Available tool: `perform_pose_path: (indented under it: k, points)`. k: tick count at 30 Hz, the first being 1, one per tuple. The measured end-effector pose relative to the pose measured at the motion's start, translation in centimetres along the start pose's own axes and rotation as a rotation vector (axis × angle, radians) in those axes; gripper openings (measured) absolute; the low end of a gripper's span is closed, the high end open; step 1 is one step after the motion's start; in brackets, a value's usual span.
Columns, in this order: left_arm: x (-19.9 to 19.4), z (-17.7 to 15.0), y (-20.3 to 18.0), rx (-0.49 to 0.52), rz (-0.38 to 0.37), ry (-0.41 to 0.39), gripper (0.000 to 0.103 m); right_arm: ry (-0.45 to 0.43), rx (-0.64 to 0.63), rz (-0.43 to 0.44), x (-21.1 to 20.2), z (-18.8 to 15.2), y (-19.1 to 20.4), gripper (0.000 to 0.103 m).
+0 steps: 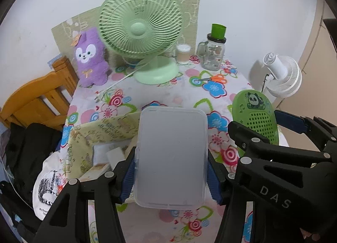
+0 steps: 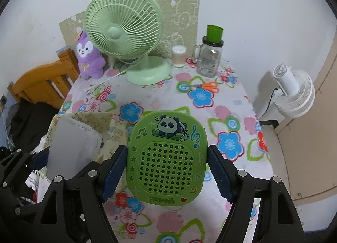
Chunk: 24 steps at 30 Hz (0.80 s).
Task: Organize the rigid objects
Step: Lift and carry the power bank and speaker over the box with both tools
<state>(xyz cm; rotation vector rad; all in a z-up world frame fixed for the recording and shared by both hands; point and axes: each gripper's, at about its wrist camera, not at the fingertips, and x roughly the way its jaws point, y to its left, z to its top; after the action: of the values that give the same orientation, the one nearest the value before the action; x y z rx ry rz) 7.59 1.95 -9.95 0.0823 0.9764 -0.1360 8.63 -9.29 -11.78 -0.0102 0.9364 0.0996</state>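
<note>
Closest to the lens, on the left, the left gripper (image 1: 171, 176) pinches a frosted clear plastic lid (image 1: 171, 156) by its two long sides, blue ribbed pads pressed against both edges; the lid is a flat, smooth rectangle with rounded corners, its long axis running straight out along the fingers. Just left of it, at the table's left edge, sits an open fabric box (image 1: 99, 135) with a pale yellow printed lining and a few blocky items inside, so the left hand is the nearer one to that box and the lid would need only a short sideways carry to reach it, judging by the layout. To the right, the right gripper (image 2: 167, 174) closes on a green panda speaker (image 2: 167, 158), a soft-looking rubbery oval with a perforated grille and raised cartoon print, held upright above the tablecloth (image 2: 231, 116) near the front edge; its pads touch the speaker's flanks, though the right pad looks barely seated. The speaker lies well right of the box, with the lid between them. Farther back toward the table's rear edge stand a purple plush toy (image 1: 91, 62), a ribbed green desk fan (image 1: 141, 22), a glass mug jar (image 1: 212, 53) capped by a green cup, and orange scissors (image 1: 212, 78) lying flat near the right rear corner.
</note>
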Motion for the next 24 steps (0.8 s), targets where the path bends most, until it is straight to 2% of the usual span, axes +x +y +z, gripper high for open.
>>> perform_pose_path:
  k: [24]
  points:
    - [-0.4, -3.5, 8.8, -0.06, 0.064, 0.026, 0.06, 0.038, -0.066, 0.071, 1.3, -1.2, 9.3, 0.078]
